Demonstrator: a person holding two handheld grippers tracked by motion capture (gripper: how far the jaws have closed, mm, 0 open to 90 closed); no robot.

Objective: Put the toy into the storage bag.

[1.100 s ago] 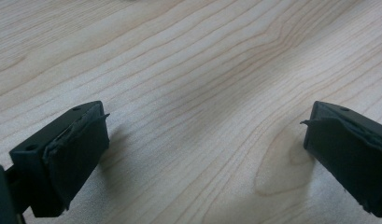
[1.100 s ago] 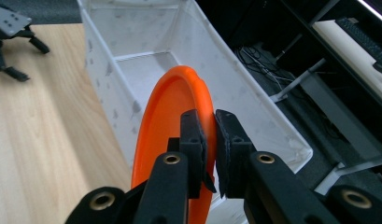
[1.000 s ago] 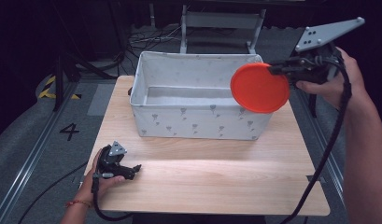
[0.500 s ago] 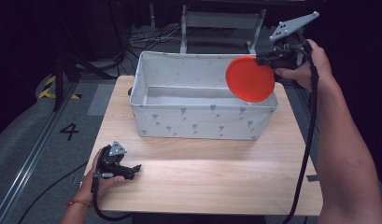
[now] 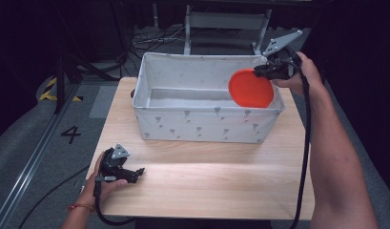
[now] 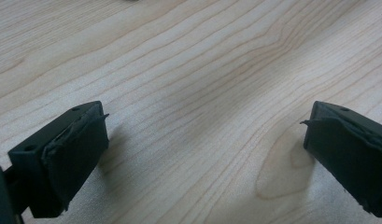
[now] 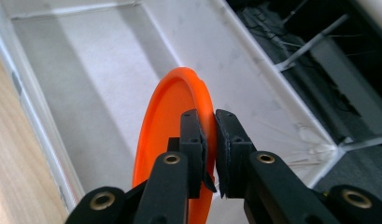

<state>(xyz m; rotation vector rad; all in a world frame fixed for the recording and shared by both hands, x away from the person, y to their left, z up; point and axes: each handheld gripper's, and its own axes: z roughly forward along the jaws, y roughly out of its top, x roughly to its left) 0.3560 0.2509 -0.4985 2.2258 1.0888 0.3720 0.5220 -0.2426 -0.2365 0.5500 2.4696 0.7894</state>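
Observation:
An orange round plate hangs on edge over the right end of a white fabric bin, partly below its rim. My right gripper is shut on the plate's rim, coming in from the right. In the right gripper view the plate is pinched between the two black jaws of my right gripper, with the bin's pale floor below. My left gripper rests on the wooden table near its front left corner. Its jaws stand wide apart over bare wood, with nothing between them.
The bin takes up the back half of the table and its inside looks bare. A black cable trails down along the right forearm. Grey floor with a painted number lies left of the table; a metal frame stands behind.
My right gripper has carried the plate left and down, from above the bin's right end to partly inside it. The left gripper has stayed put.

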